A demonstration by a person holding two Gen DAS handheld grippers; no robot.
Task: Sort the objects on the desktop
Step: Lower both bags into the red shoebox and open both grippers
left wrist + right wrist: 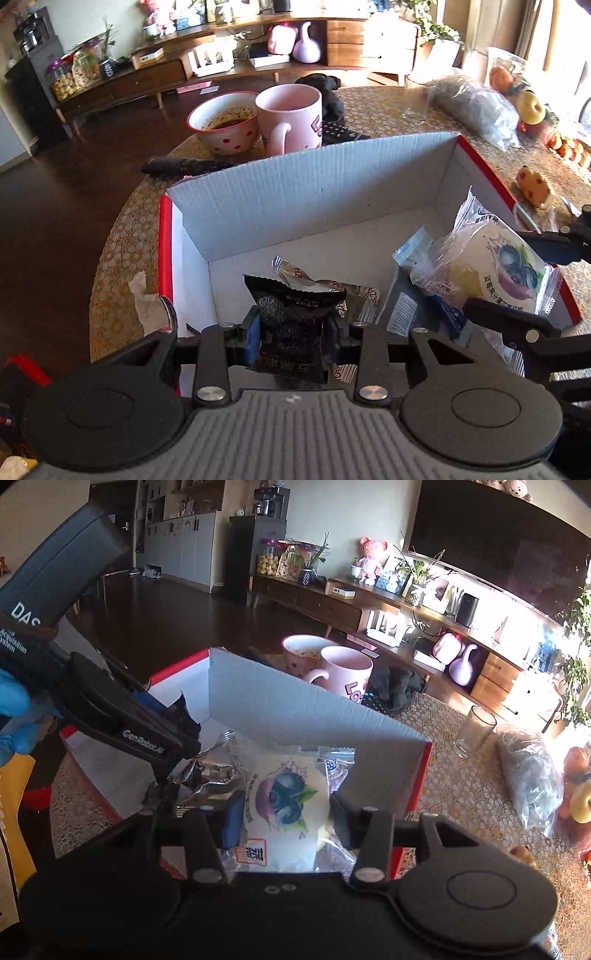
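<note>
**Inspector:** Nearest first. State of each tool?

**Assistant:** The left tool [291, 338] is clamped on a black snack packet [295, 325], held over the near end of the cardboard box [295, 181]. The right tool [282, 818] grips a blueberry-print packet [291, 797], also over the box interior. Neither packet is released.

**Inspector:** Contents of the box?

**Assistant:** A silver wrapper [328, 286] and a blue-and-white sachet [410, 254] lie on its floor, so some sorting appears done.

**Inspector:** What is left?

**Assistant:** In my judgement, both held packets must be dropped. On the desk [388, 99] beyond the box stand a spotted bowl [225, 123], a pink mug [291, 118], a glass [417, 99], a clear bag [476, 107] and fruit; whether these belong to the task I cannot tell.

**Inspector:** Differences between views?

**Assistant:** Only the left view shows a crumpled tissue [146, 302] beside the box's left wall. Only the right view shows the blue-gloved hand [14, 712] carrying the left tool.
</note>
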